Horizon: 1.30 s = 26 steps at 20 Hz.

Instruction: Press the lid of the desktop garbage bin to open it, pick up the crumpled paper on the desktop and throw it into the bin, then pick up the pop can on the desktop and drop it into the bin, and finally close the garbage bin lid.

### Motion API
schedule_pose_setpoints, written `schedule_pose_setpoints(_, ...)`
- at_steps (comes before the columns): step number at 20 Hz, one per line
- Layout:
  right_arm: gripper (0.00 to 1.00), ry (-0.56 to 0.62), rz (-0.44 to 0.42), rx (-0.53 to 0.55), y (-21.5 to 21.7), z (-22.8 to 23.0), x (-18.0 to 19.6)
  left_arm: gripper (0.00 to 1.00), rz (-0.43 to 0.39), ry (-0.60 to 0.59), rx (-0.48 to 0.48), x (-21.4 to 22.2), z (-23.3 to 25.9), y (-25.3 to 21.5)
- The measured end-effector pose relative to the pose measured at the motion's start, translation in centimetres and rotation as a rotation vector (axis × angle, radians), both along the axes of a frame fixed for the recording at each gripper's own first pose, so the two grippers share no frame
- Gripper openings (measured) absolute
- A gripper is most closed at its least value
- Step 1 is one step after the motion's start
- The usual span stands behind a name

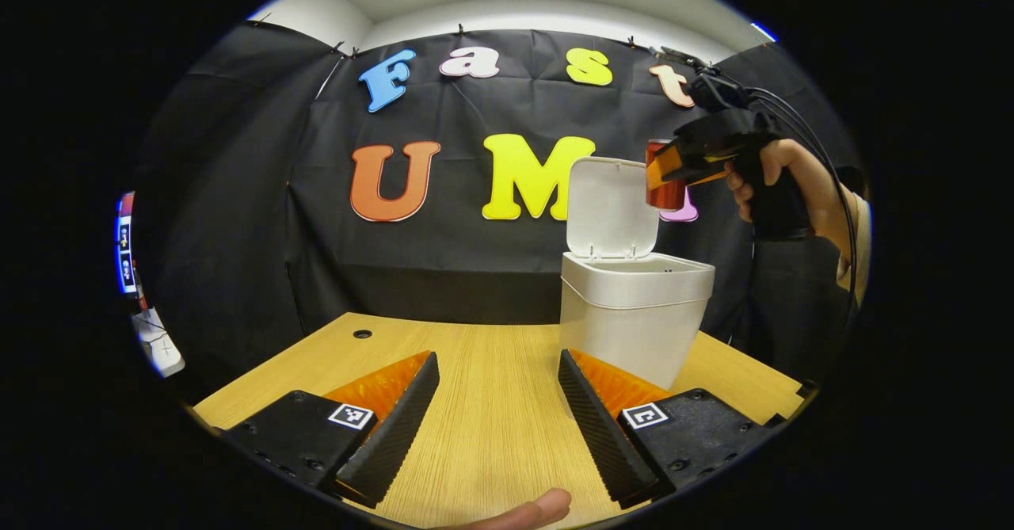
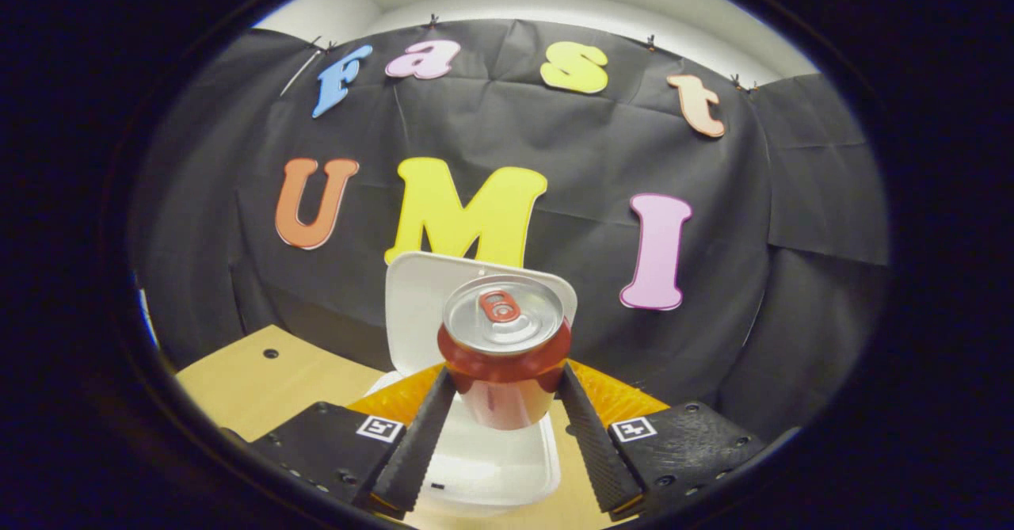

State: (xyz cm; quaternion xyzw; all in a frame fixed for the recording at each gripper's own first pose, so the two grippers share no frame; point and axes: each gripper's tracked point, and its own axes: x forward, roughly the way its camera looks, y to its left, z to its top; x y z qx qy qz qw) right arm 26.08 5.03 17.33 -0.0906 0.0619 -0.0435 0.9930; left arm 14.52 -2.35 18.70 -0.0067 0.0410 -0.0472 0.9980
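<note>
A white desktop bin (image 1: 626, 316) stands on the wooden table (image 1: 475, 403) with its lid (image 1: 611, 207) flipped upright. In the left gripper view my right gripper (image 1: 669, 177) hovers above the bin's right side, shut on a red pop can (image 1: 664, 191). In the right gripper view the pop can (image 2: 505, 356) with its silver top is clamped between the fingers (image 2: 420, 435) of my right gripper (image 2: 505, 423), right over the bin's open mouth (image 2: 483, 459), in front of the lid (image 2: 416, 308). My left gripper (image 1: 495, 419) stands open low over the table, left of the bin, holding nothing.
A hand (image 1: 792, 189) with cables holds the right gripper. A fingertip (image 1: 523, 510) shows at the table's near edge. A small round hole (image 1: 362, 333) lies in the table's far left corner. Wood shows left of the bin.
</note>
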Motion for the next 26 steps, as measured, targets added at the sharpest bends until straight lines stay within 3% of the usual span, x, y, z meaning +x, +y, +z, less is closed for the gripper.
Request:
schedule_pose_setpoints(6,0.8,0.201,-0.012,0.148,2.0,-6.0,3.1,0.98,0.011,0.025,-0.006,0.7,-0.6,0.7)
schedule_pose_setpoints(9,0.8,0.275,-0.028,0.163,1.9,-8.2,4.1,0.98,0.016,0.027,-0.007,0.9,-0.8,0.9)
schedule_pose_setpoints(16,0.81,0.277,-0.056,0.165,0.7,-8.6,5.2,0.98,0.025,0.046,-0.016,1.4,-1.4,1.6)
schedule_pose_setpoints(25,0.82,0.232,0.013,0.173,2.8,-5.6,3.2,0.98,0.009,0.048,-0.018,1.3,-1.5,0.9)
schedule_pose_setpoints(26,0.87,0.217,0.017,0.16,2.8,-4.8,2.9,0.98,0.005,0.049,-0.018,1.2,-1.5,0.8)
